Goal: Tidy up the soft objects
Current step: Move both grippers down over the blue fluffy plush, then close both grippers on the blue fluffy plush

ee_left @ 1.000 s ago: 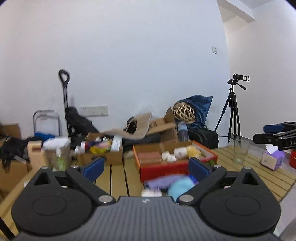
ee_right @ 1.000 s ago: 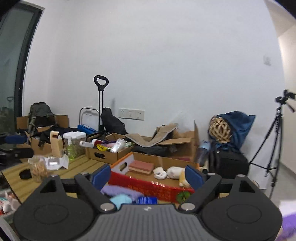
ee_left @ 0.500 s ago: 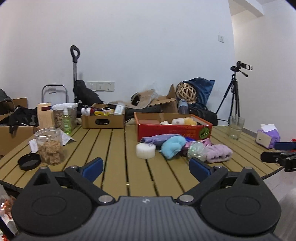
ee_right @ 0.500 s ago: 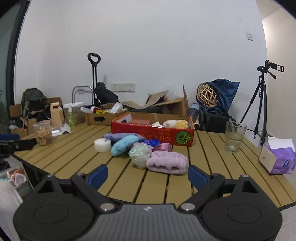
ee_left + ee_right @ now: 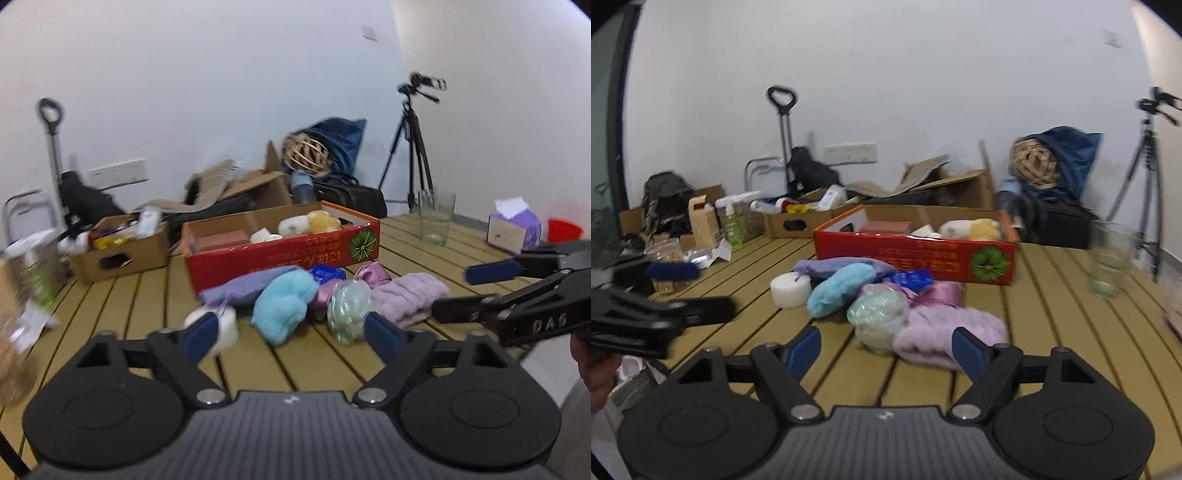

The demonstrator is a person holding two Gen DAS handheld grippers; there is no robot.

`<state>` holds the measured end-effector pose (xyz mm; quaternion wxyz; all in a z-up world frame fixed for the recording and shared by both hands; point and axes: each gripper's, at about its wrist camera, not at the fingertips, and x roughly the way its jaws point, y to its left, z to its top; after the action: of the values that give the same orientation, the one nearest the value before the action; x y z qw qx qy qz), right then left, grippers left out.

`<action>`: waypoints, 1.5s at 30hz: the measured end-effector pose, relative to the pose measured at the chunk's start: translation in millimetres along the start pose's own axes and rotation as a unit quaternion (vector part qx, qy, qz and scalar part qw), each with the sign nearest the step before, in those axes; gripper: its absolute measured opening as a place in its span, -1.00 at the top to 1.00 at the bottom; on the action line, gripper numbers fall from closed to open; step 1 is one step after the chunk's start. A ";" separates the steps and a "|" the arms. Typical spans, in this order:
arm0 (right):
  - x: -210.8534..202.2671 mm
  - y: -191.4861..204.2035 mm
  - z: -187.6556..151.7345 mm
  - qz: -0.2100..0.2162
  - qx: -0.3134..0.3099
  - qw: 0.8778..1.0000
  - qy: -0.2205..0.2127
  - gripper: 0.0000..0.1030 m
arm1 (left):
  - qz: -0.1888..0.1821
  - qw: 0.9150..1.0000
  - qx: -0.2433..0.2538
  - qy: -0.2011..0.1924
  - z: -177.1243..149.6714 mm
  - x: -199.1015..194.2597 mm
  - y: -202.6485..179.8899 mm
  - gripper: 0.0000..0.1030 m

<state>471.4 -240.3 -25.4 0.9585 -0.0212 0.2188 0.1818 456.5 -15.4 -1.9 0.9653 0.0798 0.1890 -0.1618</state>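
A pile of soft things lies on the slatted wooden table [image 5: 325,362] in front of a red cardboard box [image 5: 284,258]: a light blue fluffy piece [image 5: 284,306], a pale green shiny ball [image 5: 349,308], a lilac fluffy cloth [image 5: 406,295], a purple cloth [image 5: 240,288] and a white round sponge [image 5: 225,328]. The box holds a few soft items. My left gripper [image 5: 291,334] is open and empty just before the pile. My right gripper [image 5: 886,345] is open and empty near the lilac cloth [image 5: 945,332] and green ball [image 5: 879,314].
A drinking glass [image 5: 436,218] and a purple tissue box [image 5: 513,225] stand at the right of the table. A brown cardboard box [image 5: 118,247] of bottles, a jar [image 5: 666,264] and small cartons stand at the left. A tripod [image 5: 410,147] and bags stand behind the table.
Both grippers have moved forward and down toward the pile of soft things, which now shows larger and closer. Both stay open and empty.
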 end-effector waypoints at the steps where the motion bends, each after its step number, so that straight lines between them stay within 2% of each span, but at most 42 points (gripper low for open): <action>1: 12.8 0.5 4.7 0.006 -0.011 1.000 0.006 -0.42 | -0.005 1.000 0.004 0.007 3.7 16.5 1.5 -0.48; 4: 61.0 1.3 15.0 0.026 -0.048 0.998 0.028 -0.28 | -0.009 0.999 0.020 0.047 8.1 74.6 5.3 -0.15; 5: 76.9 0.3 16.0 0.032 -0.058 0.997 0.034 -0.13 | -0.005 0.998 0.023 0.055 6.4 88.1 6.4 -0.02; 6: 92.3 -0.1 16.3 0.030 -0.066 0.996 0.043 -0.07 | -0.003 0.998 0.019 0.064 4.5 103.7 9.0 0.01; 8: 111.7 0.7 15.6 0.032 -0.067 0.996 0.058 -0.07 | -0.017 0.997 -0.004 0.070 -0.9 117.2 17.9 0.00; 10: 116.5 1.2 13.0 0.047 -0.067 0.995 0.054 -0.07 | -0.035 0.996 -0.024 0.075 -7.1 122.8 25.6 -0.04; 13: 115.9 -1.2 11.9 0.035 -0.070 0.996 0.038 -0.08 | -0.048 0.995 -0.050 0.077 -10.3 126.1 35.1 -0.23; 15: 111.2 -6.8 15.0 0.020 -0.055 0.998 0.016 -0.25 | -0.057 0.991 -0.089 0.083 -10.6 127.7 44.8 -0.33; 17: 105.8 -12.0 22.4 0.011 -0.036 0.999 -0.006 -0.34 | -0.065 0.987 -0.114 0.097 -9.7 134.2 50.3 -0.30; 19: 106.4 -19.2 34.0 0.045 -0.005 0.999 -0.010 -0.30 | -0.067 0.982 -0.131 0.114 -11.1 141.8 53.5 -0.15; 21: 119.5 -26.7 45.6 0.089 0.032 0.995 0.009 -0.27 | -0.072 0.981 -0.143 0.114 -12.8 143.8 56.3 -0.06; 22: 128.2 -28.4 49.8 0.097 0.041 0.994 0.017 -0.18 | -0.075 0.980 -0.148 0.113 -12.7 144.3 58.4 -0.03; 24: 148.4 -28.0 55.0 0.101 0.054 0.993 0.039 -0.07 | -0.081 0.978 -0.157 0.112 -14.0 143.6 60.1 0.04; 26: 165.5 -27.4 55.2 0.118 0.086 0.987 0.059 0.18 | -0.083 0.977 -0.158 0.113 -14.7 141.8 60.7 0.08; 29: 177.6 -23.9 49.1 0.142 0.113 0.980 0.085 0.33 | -0.096 0.974 -0.169 0.115 -17.2 135.1 62.4 0.10; 34: 168.8 -16.7 43.3 0.150 0.120 0.978 0.075 0.40 | -0.141 0.958 -0.225 0.113 -21.9 122.0 74.7 0.11; 37: 143.6 -9.9 48.8 0.155 0.117 0.979 0.060 0.42 | -0.170 0.944 -0.265 0.098 -19.1 98.4 82.2 0.12; 38: 129.3 -6.4 50.8 0.160 0.114 0.979 0.046 0.42 | -0.173 0.944 -0.267 0.087 -18.0 84.3 81.8 0.12; 41: 93.0 3.6 43.6 0.172 0.125 0.977 0.026 0.42 | -0.168 0.953 -0.244 0.062 -24.7 43.0 70.1 0.11; 45: 67.0 16.3 3.5 0.157 0.160 0.974 0.038 0.40 | -0.170 0.955 -0.228 0.085 -55.2 22.5 57.3 0.11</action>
<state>523.1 -201.9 -50.3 0.9000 0.1599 0.2817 0.2916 477.1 43.8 -56.0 0.8966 -0.1620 0.3129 -0.2684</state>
